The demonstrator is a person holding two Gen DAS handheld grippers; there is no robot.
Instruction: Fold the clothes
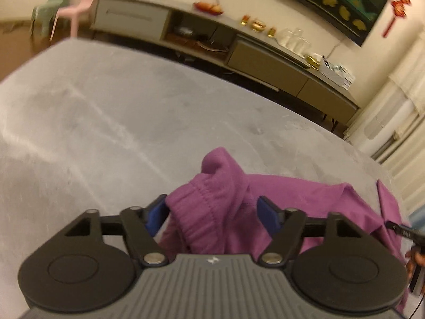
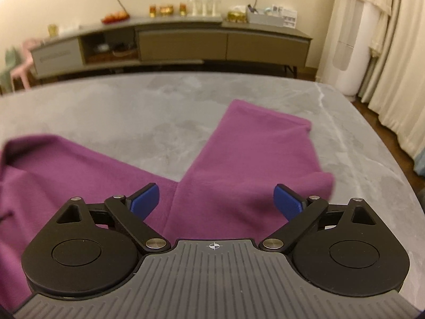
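A grey marbled table (image 2: 164,111) fills most of both views, and a pair of purple sweatpants (image 2: 247,159) lies across its near side, the two legs splayed in a V in the right wrist view, one running away toward the far edge with its cuff end lying flat, the other trailing off to the left. In the left wrist view the gathered elastic waistband (image 1: 202,207) is bunched up into a soft hump right in front of the left gripper (image 1: 212,212), whose blue pads stand apart on either side of that cloth without pinching it. The right gripper (image 2: 216,203) hovers over the crotch seam where the legs meet, its jaws likewise spread wide with nothing between them. The fabric looks like a light, limp fleece knit: it will likely sag and drape from any pinch point, slide easily over the smooth tabletop and crease wherever it is dropped, so the stitched waistband and the leg cuff seem the firmest places to take hold, being thicker and less apt to slip from the pads. Beyond the table a long low TV cabinet (image 2: 186,42) stands well apart, carrying glassware and gold ornaments, with cream curtains (image 2: 393,53) to the right; none of it appears to obstruct the fold, and the tabletop around the garment is bare.
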